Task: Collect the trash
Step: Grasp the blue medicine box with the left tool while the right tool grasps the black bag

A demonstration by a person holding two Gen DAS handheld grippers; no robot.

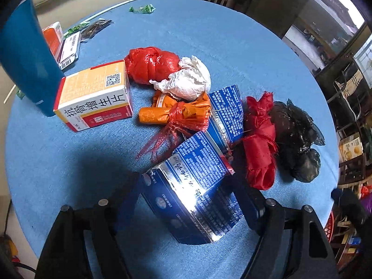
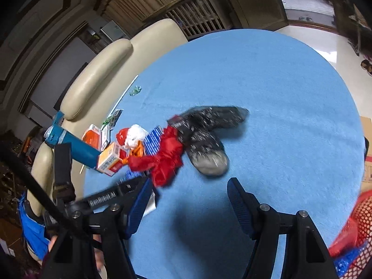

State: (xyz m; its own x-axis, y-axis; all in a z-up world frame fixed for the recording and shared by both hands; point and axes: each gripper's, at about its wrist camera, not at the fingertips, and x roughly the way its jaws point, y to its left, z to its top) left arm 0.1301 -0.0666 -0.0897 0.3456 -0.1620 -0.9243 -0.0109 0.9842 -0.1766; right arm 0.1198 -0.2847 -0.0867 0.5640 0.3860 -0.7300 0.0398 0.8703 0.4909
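Left wrist view shows the left gripper [image 1: 188, 204] with its jaws spread wide around a shiny blue foil pack [image 1: 197, 186], which sits between the fingers at 6 o'clock; whether the pads press it I cannot tell. Trash is heaped mid-table [image 1: 232, 34]: a red bag [image 1: 151, 64] at 12 o'clock of the heap, a white tissue [image 1: 188, 81] touching it, an orange wrapper [image 1: 176, 111] just below, a red cloth [image 1: 260, 139] at 3 o'clock, and a black bag [image 1: 295, 139] beside that. A box [image 1: 95, 95] stands at 9 o'clock, touching a blue tube [image 1: 25, 55]. More small boxes [image 1: 62, 44] lie at 10 o'clock, and a green scrap [image 1: 143, 8] at 12 o'clock near the table's far edge.

Right wrist view shows the right gripper [image 2: 190, 204] wide open and holding nothing, hovering over bare blue cloth. The heap lies at its 11 o'clock, and a red mesh basket [image 2: 362, 230] sits at 4 o'clock.
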